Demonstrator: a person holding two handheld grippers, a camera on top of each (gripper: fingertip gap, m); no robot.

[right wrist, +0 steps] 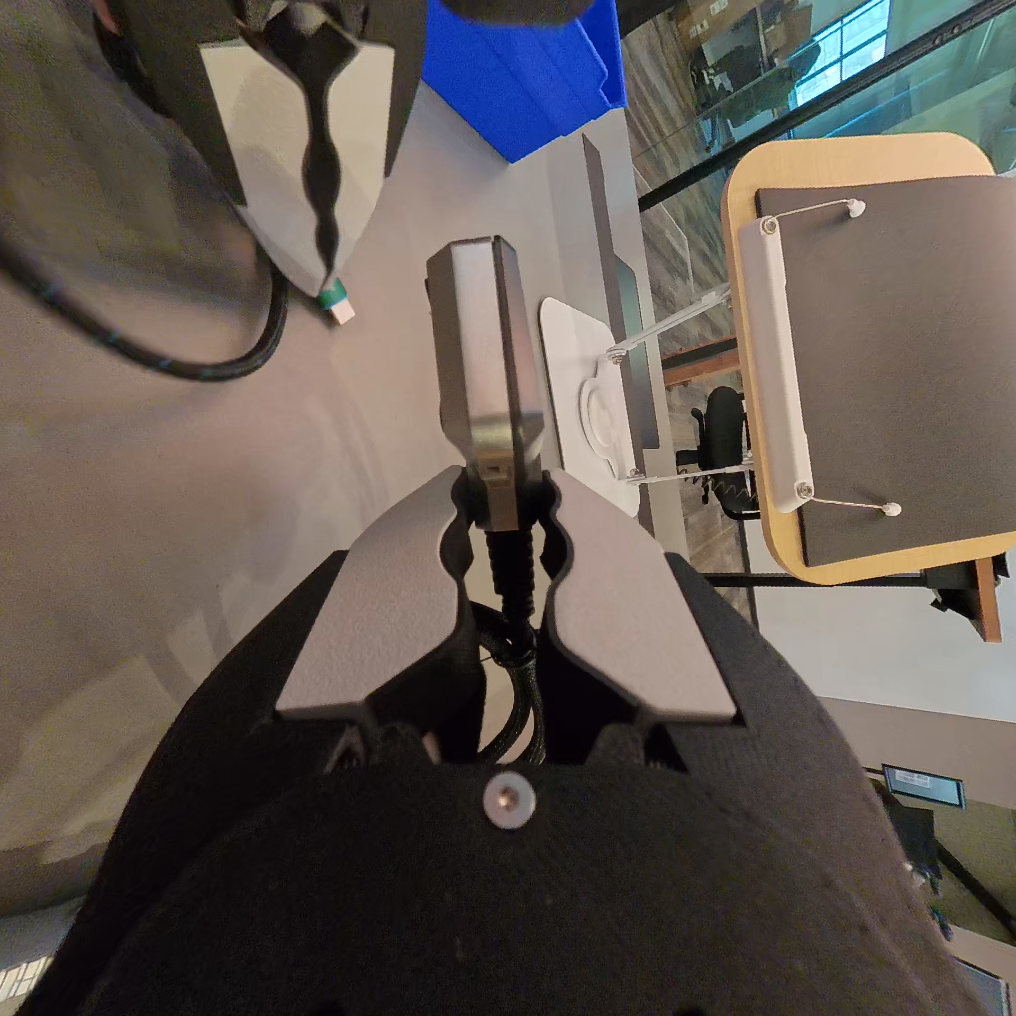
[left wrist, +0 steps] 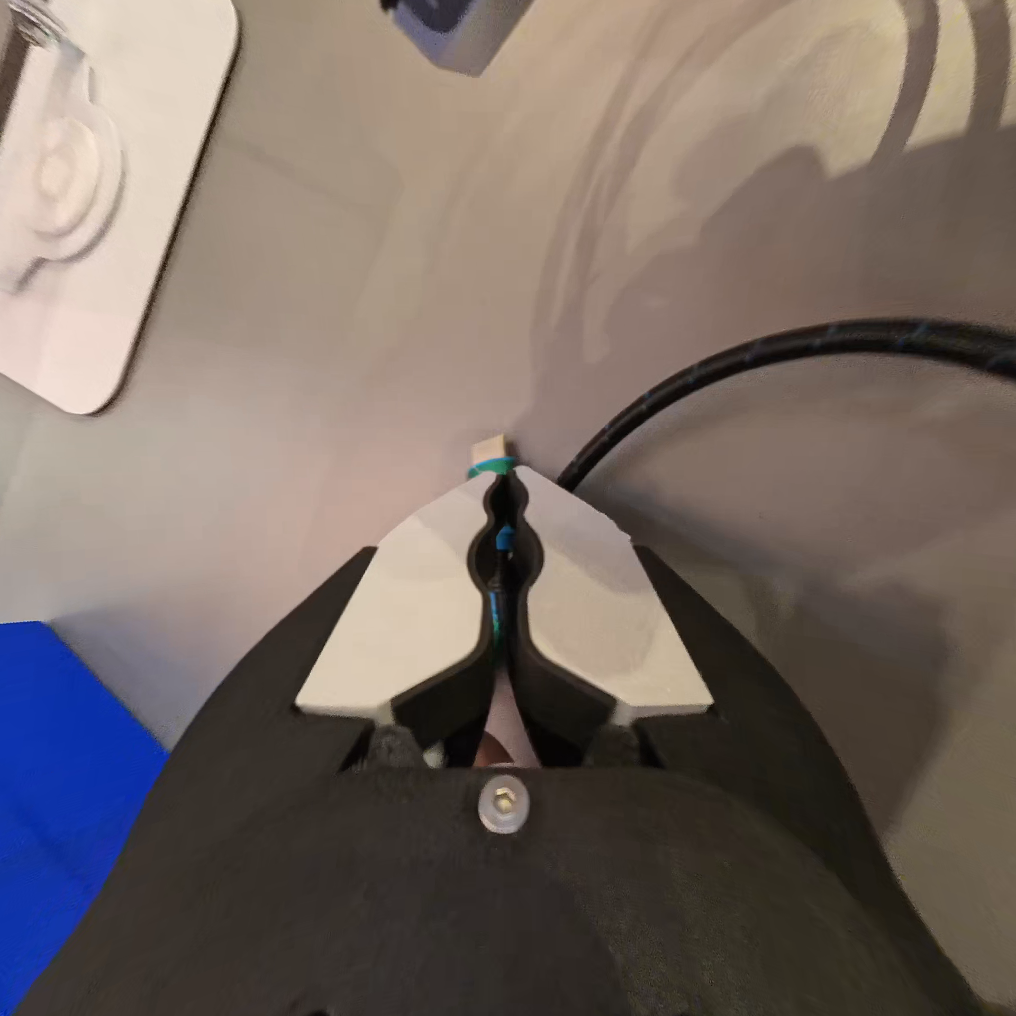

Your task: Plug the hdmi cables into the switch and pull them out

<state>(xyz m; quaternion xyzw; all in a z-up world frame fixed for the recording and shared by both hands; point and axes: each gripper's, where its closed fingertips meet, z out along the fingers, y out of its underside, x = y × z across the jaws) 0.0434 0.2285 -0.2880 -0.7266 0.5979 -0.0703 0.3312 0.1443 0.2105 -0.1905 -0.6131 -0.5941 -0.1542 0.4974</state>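
Note:
In the left wrist view my left gripper is shut on an HDMI plug. The plug's green band and metal tip stick out past the fingertips, just above the grey table. Its black braided cable curves off to the right. The grey switch shows at the top edge. In the right wrist view my right gripper is shut on the cable end of the switch and holds it off the table. The left gripper with the plug is to the switch's upper left, apart from it.
A white pad with a round disc lies on the table, beyond the switch in the right wrist view. A blue bin stands at the table's edge. A wood-rimmed board with a black panel is at the right. The grippers' ends are close to 15 cm from one another.

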